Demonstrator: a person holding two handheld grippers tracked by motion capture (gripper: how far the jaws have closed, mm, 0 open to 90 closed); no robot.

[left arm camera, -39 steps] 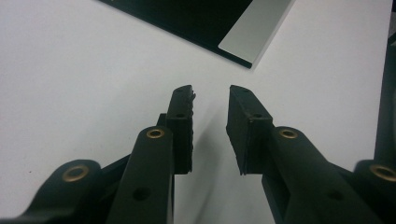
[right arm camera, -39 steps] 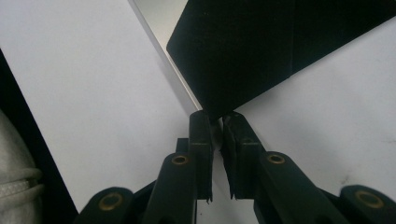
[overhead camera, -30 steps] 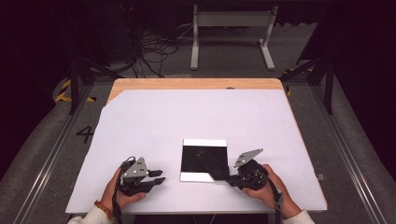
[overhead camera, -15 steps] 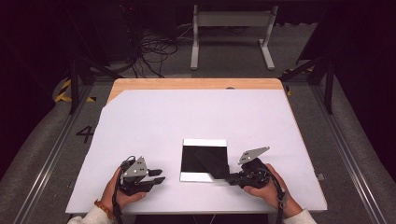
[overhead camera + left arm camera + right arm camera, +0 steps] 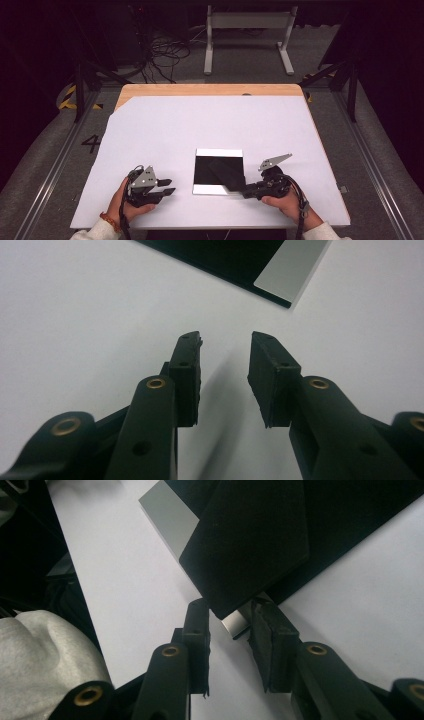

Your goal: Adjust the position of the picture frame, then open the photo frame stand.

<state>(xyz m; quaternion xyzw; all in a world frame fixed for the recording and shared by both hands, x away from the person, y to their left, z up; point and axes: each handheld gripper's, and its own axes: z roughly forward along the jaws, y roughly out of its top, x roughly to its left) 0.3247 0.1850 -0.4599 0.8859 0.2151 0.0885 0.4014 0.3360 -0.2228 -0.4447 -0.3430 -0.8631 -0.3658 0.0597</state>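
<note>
A black square sheet (image 5: 218, 170) with pale strips along its far and near edges lies flat on the white table cover (image 5: 210, 125). A second, loose black sheet (image 5: 229, 174) rests skewed across its near right part. My right gripper (image 5: 246, 191) is at the square's near right corner. In the right gripper view the jaws (image 5: 227, 611) stand open, with the loose black sheet's corner (image 5: 250, 545) and a grey strip corner (image 5: 235, 622) between the tips. My left gripper (image 5: 169, 186) rests open on the cover left of the square, with nothing between its jaws (image 5: 226, 342); the square's corner (image 5: 290, 265) lies ahead.
A wooden table edge (image 5: 210, 90) shows beyond the white cover. Cables and a metal stand's legs (image 5: 247, 30) lie on the floor behind. A white sleeve (image 5: 45, 650) fills the lower left of the right gripper view.
My right gripper has rolled a little, so its grey plate tips up and to the right. The left gripper and the black square have stayed put.
</note>
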